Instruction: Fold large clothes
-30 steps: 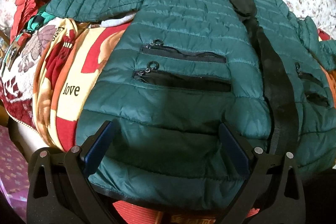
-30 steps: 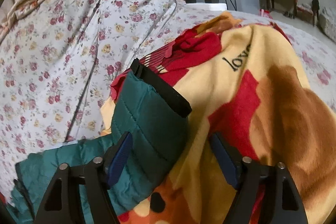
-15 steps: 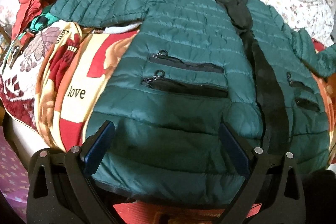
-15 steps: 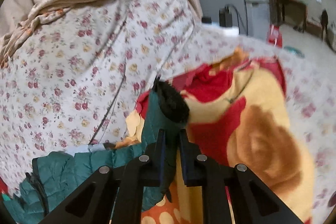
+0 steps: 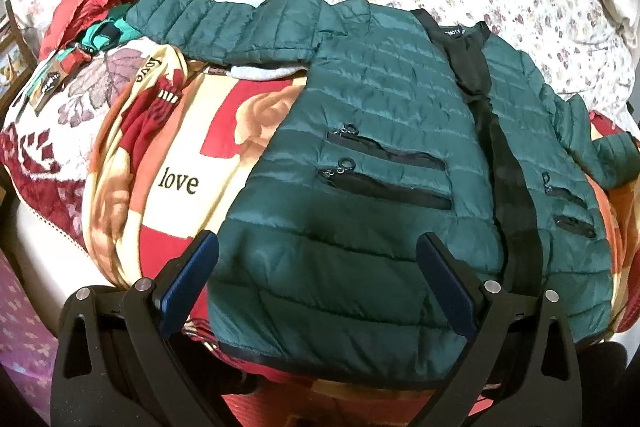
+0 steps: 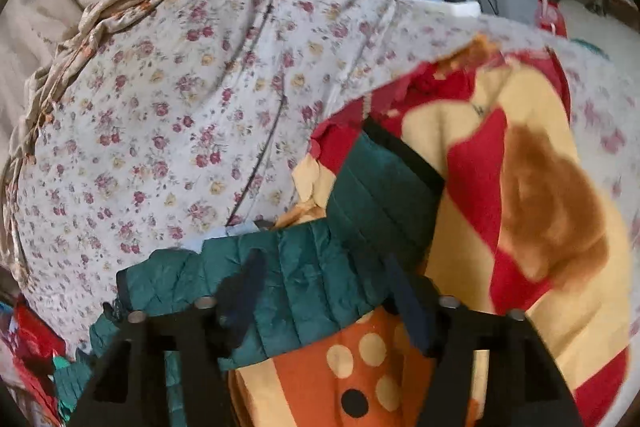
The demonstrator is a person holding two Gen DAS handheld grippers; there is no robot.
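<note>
Presently, left wrist view: green jacket (image 5: 372, 163) is spread front-up on the bed, collar toward upper right, hem between the parted jaws of the left hand-held gripper (image 5: 318, 279). Right wrist view: right hand-held gripper (image 6: 328, 299), jaws just reopened, straddles the unheld sleeve (image 6: 360, 219), cuff pointing up-frame.

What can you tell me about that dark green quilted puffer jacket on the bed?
The dark green quilted puffer jacket lies front-up and spread on a red and yellow fleece blanket. Shiny stitched padding, a black front placket, black zip pockets on both halves. One sleeve reaches left; the other, black-cuffed, lies on the blanket at the right. Neither gripper holds it.
</note>
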